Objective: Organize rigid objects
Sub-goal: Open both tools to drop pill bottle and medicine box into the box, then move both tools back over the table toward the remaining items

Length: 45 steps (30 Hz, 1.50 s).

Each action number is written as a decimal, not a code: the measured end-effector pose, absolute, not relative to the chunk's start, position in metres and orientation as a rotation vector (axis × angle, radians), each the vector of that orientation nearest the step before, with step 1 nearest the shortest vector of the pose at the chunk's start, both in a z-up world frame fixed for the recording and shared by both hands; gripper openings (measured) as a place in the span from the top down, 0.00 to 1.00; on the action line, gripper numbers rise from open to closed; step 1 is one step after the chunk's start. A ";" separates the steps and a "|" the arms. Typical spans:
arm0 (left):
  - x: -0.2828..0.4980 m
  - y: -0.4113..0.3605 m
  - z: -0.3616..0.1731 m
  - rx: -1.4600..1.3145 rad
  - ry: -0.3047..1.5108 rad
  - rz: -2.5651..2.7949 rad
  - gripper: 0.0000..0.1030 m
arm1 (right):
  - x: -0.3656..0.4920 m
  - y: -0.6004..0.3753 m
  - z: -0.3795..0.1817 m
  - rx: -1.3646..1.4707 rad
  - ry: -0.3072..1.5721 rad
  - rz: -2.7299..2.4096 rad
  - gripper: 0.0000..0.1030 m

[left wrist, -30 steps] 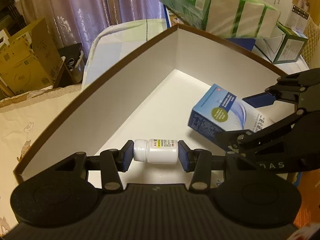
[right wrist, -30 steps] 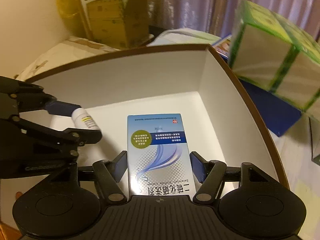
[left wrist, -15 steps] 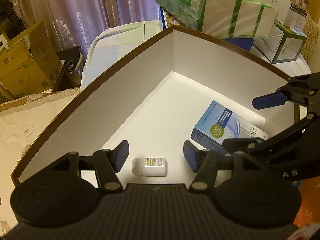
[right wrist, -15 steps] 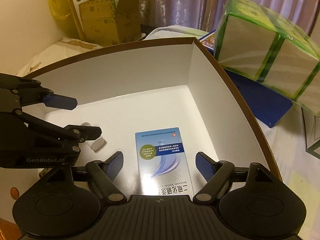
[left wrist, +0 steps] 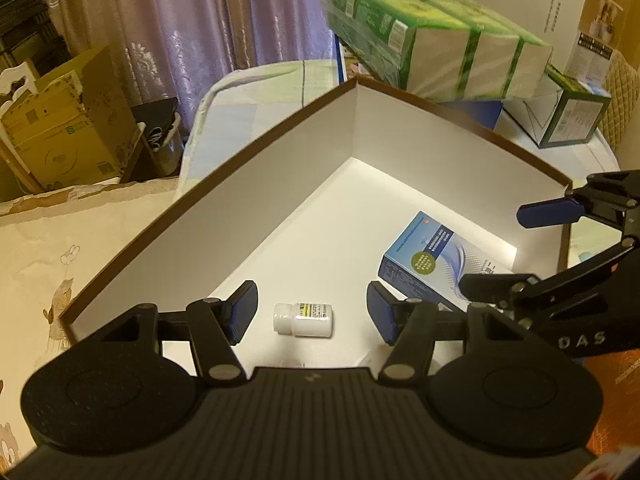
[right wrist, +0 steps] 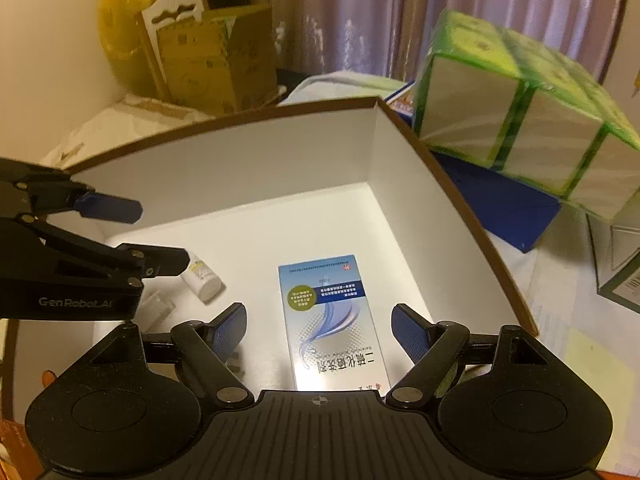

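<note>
A small white pill bottle (left wrist: pixel 303 319) lies on its side on the floor of a large white box with a brown rim (left wrist: pixel 256 148). My left gripper (left wrist: pixel 312 312) hangs above it, open, its blue pads clear of the bottle. To the right a blue and white medicine carton (left wrist: pixel 436 260) lies flat on the box floor. In the right wrist view the carton (right wrist: pixel 332 320) lies below my open right gripper (right wrist: pixel 320 330), untouched, and the bottle (right wrist: pixel 202 278) shows beside the left gripper (right wrist: pixel 160 236). The right gripper (left wrist: pixel 520 248) reaches in from the right in the left wrist view.
Green-wrapped packs (left wrist: pixel 432 52) are stacked on a blue box (right wrist: pixel 500 204) behind the white box. A green-edged carton (left wrist: pixel 568 116) stands at far right. Cardboard boxes (left wrist: pixel 64 120) and purple curtains (left wrist: pixel 192 16) sit beyond the pale tablecloth (left wrist: pixel 48 236).
Both grippers opened and let go: the bottle and the carton dropped from the pads onto the box floor. Both grippers then lifted and drew back a little.
</note>
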State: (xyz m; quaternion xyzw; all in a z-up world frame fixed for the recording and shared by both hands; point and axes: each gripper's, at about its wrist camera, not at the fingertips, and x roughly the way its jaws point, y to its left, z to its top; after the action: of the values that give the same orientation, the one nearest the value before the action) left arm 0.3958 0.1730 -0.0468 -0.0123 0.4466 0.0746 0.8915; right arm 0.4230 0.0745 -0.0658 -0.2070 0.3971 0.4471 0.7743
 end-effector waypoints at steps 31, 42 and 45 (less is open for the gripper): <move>0.252 0.078 0.007 -0.109 0.826 0.114 0.45 | 0.330 -0.067 -0.014 -0.249 0.789 1.042 0.26; 0.235 0.038 -0.013 -0.118 0.887 0.073 0.45 | 0.315 -0.112 -0.029 -0.250 0.853 1.015 0.26; 0.232 0.031 -0.020 -0.120 0.907 0.067 0.45 | 0.316 -0.121 -0.035 -0.249 0.880 0.998 0.26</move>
State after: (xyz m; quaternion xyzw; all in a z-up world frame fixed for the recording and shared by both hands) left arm 0.2324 0.0314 -0.0202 -0.0581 0.4378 0.0322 0.8966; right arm 0.3157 -0.1205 -0.0351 -0.1154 0.4073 0.4619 0.7794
